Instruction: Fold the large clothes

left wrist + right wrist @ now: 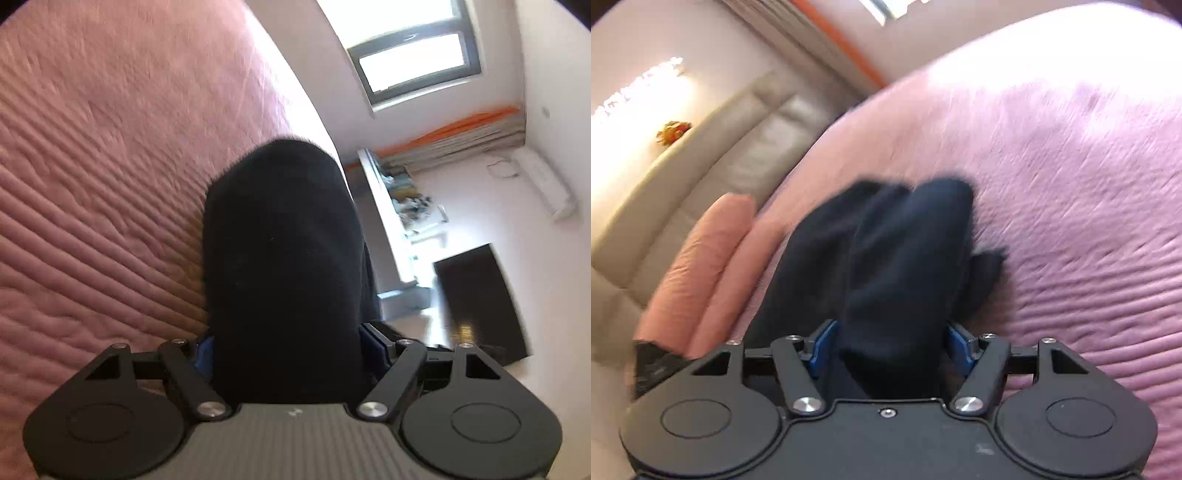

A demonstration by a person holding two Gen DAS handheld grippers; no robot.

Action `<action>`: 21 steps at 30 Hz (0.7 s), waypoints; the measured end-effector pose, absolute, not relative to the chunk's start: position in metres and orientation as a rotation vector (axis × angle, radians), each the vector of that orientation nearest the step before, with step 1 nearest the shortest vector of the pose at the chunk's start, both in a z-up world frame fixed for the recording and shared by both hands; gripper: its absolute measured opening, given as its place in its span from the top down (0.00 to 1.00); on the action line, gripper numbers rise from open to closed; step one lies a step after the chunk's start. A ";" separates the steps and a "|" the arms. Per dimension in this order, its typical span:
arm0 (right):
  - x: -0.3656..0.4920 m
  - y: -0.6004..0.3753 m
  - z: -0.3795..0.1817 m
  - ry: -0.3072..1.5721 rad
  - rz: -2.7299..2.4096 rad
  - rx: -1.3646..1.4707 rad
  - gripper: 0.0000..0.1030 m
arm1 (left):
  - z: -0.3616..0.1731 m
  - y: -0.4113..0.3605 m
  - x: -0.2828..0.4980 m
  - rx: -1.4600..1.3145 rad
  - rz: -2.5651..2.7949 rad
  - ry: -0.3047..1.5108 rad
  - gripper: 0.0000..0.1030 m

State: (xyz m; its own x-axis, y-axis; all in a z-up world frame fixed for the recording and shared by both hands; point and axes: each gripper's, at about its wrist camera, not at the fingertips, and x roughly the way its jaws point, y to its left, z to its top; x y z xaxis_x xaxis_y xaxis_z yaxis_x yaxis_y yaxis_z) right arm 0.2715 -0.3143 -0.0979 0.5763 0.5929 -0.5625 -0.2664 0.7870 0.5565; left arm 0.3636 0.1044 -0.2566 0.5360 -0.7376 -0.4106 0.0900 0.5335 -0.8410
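Left wrist view: the left claw [286,345] points forward and slightly down over a bed covered by a pink quilted bedspread [110,166]. A thick bundle of black garment [280,258] fills the whole gap between the claw's two blue-padded fingers [205,354] and rises away from the camera in a tall rounded hump. The jaws stand wide, and the cloth reaches both pads, so the claw appears closed on a fat fold of fabric. The bundle lies along the bed's right edge. Beyond that edge, the room shows a bright window [410,55], a white wall, a dark flat panel [480,302] and a cluttered shelf [406,199], all softened by blur.

Right wrist view: the right claw [890,349] also points down at the pink bedspread [1052,166]. The same black garment [905,258] sits between its blue fingers [822,347], bunched into several dark folds that spread forward onto the bed. Here the jaws are set wide apart, and a narrow gap shows between the left pad and the cloth; whether the pads press the fabric cannot be told from this blurred picture. To the left lie a peach-coloured pillow [698,266] and a pale padded headboard [701,155] against the wall.
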 end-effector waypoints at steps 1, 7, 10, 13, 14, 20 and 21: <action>0.260 -0.319 -0.089 0.785 0.471 0.412 0.24 | -0.247 0.106 0.357 -0.839 -0.558 0.846 0.26; 0.206 -0.305 -0.040 0.779 0.368 0.411 0.66 | -0.170 0.109 0.314 -0.734 -0.524 0.758 0.33; 0.198 -0.263 -0.030 0.740 0.366 0.261 0.71 | -0.143 0.087 0.316 -0.665 -0.538 0.715 0.33; 0.200 -0.215 -0.052 0.697 0.313 0.019 0.72 | -0.151 0.054 0.327 -0.579 -0.569 0.694 0.37; 0.201 -0.206 -0.067 0.707 0.273 -0.049 0.72 | -0.164 0.042 0.332 -0.563 -0.585 0.729 0.39; 0.171 -0.236 -0.131 0.774 0.148 -0.158 0.72 | -0.207 0.013 0.309 -0.479 -0.645 0.777 0.86; 0.169 -0.247 -0.130 0.783 0.160 -0.126 0.71 | -0.211 0.015 0.302 -0.504 -0.666 0.793 0.86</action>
